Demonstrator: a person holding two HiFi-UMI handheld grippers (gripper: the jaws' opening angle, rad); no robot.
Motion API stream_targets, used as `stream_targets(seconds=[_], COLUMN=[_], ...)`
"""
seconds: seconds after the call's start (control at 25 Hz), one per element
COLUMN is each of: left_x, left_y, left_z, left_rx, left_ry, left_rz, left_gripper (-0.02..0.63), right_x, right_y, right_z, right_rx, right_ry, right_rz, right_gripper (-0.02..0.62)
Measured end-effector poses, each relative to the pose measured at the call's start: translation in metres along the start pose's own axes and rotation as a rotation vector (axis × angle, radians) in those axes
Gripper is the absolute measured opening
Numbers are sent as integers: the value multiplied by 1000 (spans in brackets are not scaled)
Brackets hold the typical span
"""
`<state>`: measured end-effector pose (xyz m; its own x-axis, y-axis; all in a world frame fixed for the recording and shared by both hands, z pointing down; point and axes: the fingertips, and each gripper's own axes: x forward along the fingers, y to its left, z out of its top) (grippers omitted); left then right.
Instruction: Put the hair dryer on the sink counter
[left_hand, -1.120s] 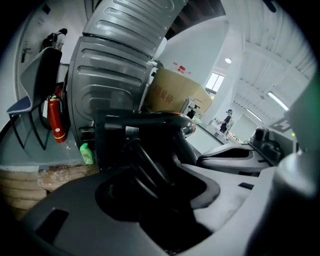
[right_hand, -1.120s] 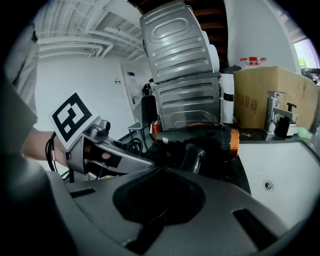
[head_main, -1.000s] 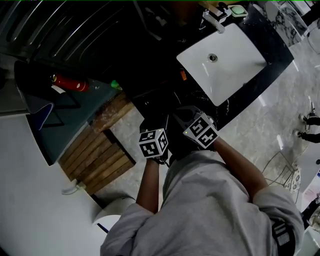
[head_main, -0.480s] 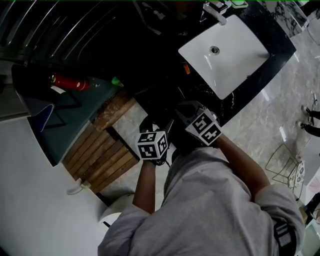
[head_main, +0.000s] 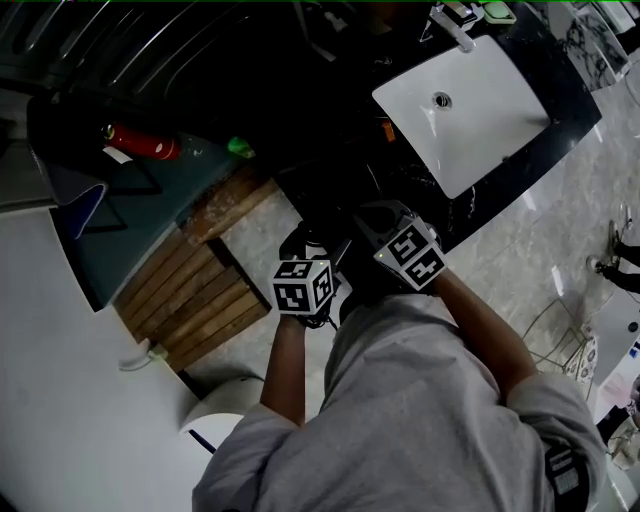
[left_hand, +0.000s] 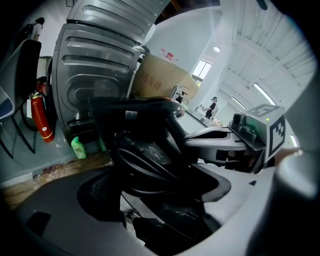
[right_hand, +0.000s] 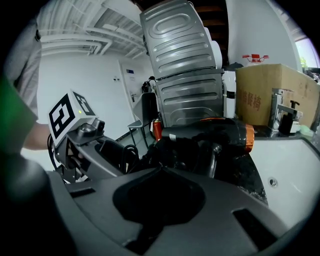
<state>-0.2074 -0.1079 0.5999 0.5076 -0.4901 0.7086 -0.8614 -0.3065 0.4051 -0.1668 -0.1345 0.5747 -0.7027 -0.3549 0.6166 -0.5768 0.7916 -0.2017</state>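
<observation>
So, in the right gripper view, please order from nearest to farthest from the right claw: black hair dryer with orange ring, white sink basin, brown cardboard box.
1. Black hair dryer with orange ring: straight ahead, centre.
2. White sink basin: lower right.
3. Brown cardboard box: upper right, behind the basin.

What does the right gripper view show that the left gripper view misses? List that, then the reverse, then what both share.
Right gripper view only: the white sink basin at lower right, and the faucet behind it.

Left gripper view only: the green bottle, standing low against the far wall.

Both: the black hair dryer close ahead of the jaws, the cardboard box, the ribbed grey panel and the red fire extinguisher, which is large in the left gripper view and small and distant in the right one.
</observation>
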Motion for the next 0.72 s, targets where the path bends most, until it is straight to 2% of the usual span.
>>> stream_targets(seconds=[0.2,0.28,0.4,0.56,0.72], left_x=[-2,-3,-2,5,7], left_y=[2,1,-5,-16,-14], left_z=[-5,-4,4,17,37], left_rx=[-26,-12,101,287,417], left_ry=[-3,-6,-14,30,39], left_rz=[-10,-18,-31,-90,-80], left_gripper=[390,390,390,390,390], right_x=[1,0,-1,-3,-4], right_y=[3,3,1,-2,-3], right_z=[0,-1,-4,-1,4], right_rx=[-1,-6,-12,-2,6], right_ry=[3,-2,5,-6,-13], right_rz=[11,11,5,-11,-19], right_gripper=[11,11,11,11,11])
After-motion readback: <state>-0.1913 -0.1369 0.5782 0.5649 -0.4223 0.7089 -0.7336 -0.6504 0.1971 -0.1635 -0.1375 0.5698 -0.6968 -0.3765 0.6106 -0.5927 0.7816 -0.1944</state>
